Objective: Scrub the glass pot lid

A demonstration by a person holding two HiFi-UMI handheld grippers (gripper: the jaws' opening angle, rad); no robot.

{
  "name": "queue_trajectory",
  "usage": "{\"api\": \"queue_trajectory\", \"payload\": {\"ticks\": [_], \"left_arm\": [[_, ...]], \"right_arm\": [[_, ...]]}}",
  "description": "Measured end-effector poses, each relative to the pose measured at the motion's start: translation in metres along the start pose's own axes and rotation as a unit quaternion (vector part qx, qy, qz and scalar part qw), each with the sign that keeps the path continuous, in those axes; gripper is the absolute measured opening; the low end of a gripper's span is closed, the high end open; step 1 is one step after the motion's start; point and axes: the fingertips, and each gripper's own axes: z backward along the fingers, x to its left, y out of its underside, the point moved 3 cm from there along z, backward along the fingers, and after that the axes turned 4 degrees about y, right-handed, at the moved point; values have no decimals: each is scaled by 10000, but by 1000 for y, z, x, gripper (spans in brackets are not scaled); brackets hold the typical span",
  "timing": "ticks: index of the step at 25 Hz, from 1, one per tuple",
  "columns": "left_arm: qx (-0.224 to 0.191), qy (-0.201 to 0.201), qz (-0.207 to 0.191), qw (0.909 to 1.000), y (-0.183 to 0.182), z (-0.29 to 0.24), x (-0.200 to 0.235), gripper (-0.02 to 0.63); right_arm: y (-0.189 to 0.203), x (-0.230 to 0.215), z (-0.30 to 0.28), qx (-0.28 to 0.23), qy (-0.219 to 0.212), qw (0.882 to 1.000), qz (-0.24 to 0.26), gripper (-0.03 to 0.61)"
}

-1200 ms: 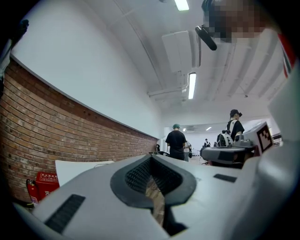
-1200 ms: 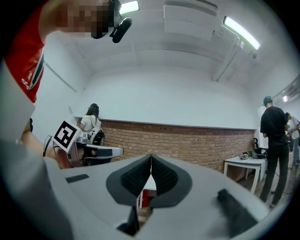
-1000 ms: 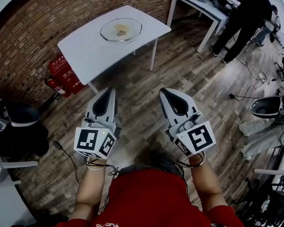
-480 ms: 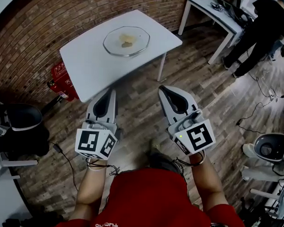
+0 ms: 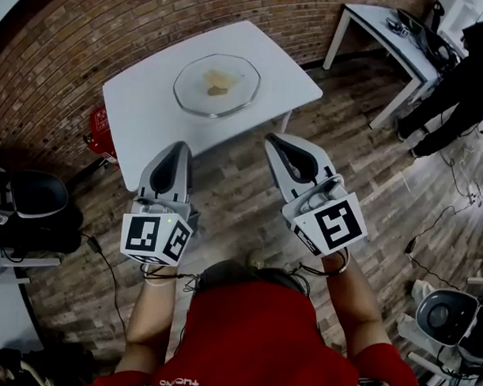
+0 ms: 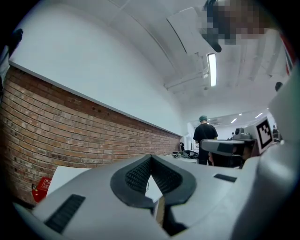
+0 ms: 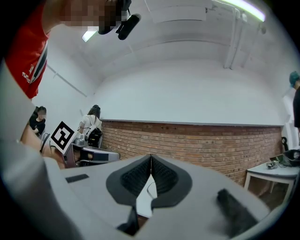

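A round glass pot lid lies flat on a white table by the brick wall, with a yellowish object resting on its middle. My left gripper hovers over the table's near edge, jaws shut and empty. My right gripper hangs over the wooden floor just off the table's near right side, also shut with nothing held. Both point toward the table. In the left gripper view and the right gripper view the black pads meet, and a sliver of white tabletop shows below them.
A red fire extinguisher stands on the floor left of the table. A second white table with gear stands at the upper right, and a person in black stands beside it. Black chairs sit at the left. Cables run over the floor at right.
The view has moved closer to the white table; the lid now lies nearer my grippers. Both grippers stayed shut and held level in front of me.
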Motion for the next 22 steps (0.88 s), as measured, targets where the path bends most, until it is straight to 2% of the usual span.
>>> {"api": "queue_trajectory", "payload": {"ticks": [14, 22], "left_arm": [[107, -644, 31, 9979, 10, -77, 44, 17], [78, -940, -17, 9955, 16, -126, 99, 17]], "right_arm": [[30, -67, -77, 158, -413, 9990, -31, 29], [44, -92, -156, 183, -668, 9976, 10, 29]]}}
